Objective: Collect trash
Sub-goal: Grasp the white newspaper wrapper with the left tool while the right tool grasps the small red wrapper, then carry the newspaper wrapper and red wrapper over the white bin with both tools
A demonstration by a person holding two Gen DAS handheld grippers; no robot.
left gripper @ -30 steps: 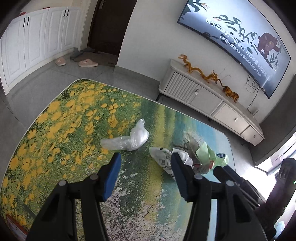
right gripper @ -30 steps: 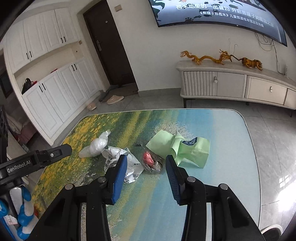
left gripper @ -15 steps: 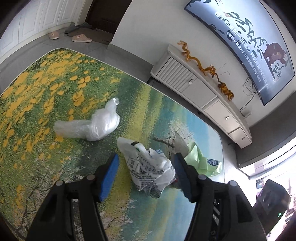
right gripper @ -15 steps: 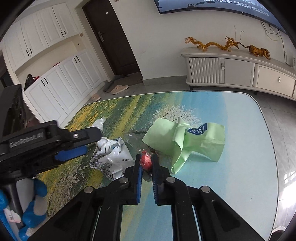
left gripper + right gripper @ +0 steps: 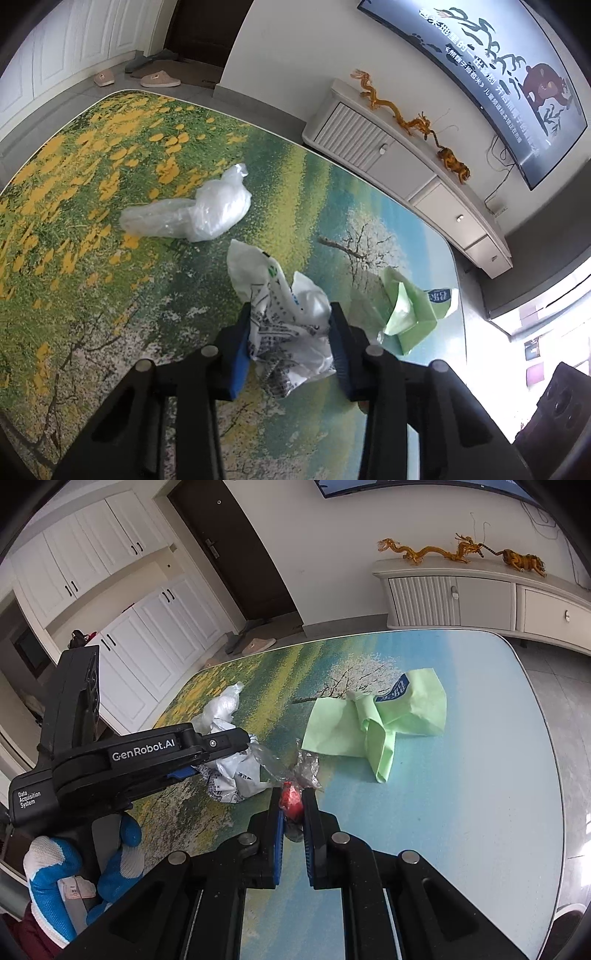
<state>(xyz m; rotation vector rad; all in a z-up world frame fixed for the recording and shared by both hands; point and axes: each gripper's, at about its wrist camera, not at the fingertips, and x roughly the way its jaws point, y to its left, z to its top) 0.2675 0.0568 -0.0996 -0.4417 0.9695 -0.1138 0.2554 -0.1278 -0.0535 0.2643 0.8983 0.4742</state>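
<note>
printed bag (image 5: 286, 325) upright in left claw (image 5: 290, 332)

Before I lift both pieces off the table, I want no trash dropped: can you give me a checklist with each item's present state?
1. Left gripper shut on the printed white bag: ok, fingers press both sides.
2. Right gripper shut on the red wrapper: ok.
3. Red wrapper's clear plastic tail free of other trash: cannot tell.
4. Printed white bag clear of the green paper bag: cannot tell, they sit close.
5. Clear plastic bag left for later: ok, lies apart on the table.
</note>
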